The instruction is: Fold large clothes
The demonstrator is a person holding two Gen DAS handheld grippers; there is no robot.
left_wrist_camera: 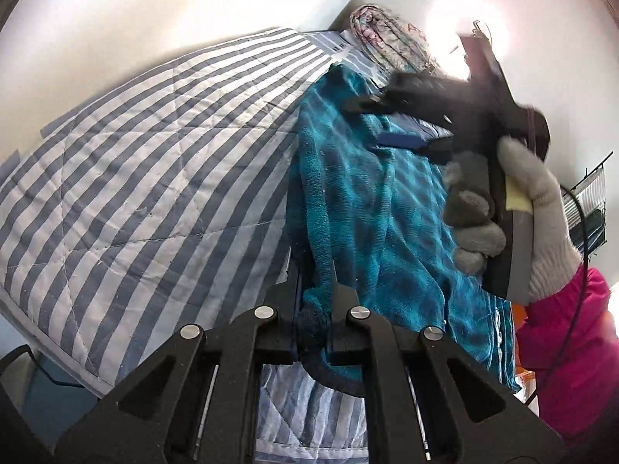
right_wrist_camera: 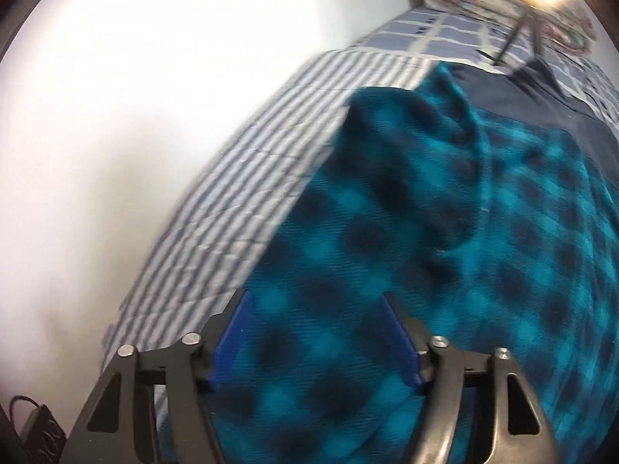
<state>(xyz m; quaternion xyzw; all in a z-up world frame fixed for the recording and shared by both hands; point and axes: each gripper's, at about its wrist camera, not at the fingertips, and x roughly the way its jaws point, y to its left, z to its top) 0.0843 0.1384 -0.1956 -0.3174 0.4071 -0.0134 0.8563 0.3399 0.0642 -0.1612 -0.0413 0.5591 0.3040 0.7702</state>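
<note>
From the left wrist view, the left gripper [left_wrist_camera: 314, 309] has its black jaws pinched nearly together on a dark edge of the teal and navy checked fleece garment [left_wrist_camera: 371, 208], which lies stretched away along a blue and white striped quilted bedspread [left_wrist_camera: 147, 162]. Further along, a hand in a grey knitted glove [left_wrist_camera: 534, 208] with a bright pink sleeve [left_wrist_camera: 572, 340] carries the right gripper [left_wrist_camera: 406, 123] above the fleece, its jaws spread apart with nothing between them. A rolled floral fabric bundle [left_wrist_camera: 387, 38] sits at the far end of the bed. From the right wrist view, blurred, the right gripper [right_wrist_camera: 315, 332] stands wide, its blue pads [right_wrist_camera: 232, 340] apart over the fleece garment [right_wrist_camera: 425, 232], not pressing it; the striped bedspread [right_wrist_camera: 240, 201] runs beside it.
</note>
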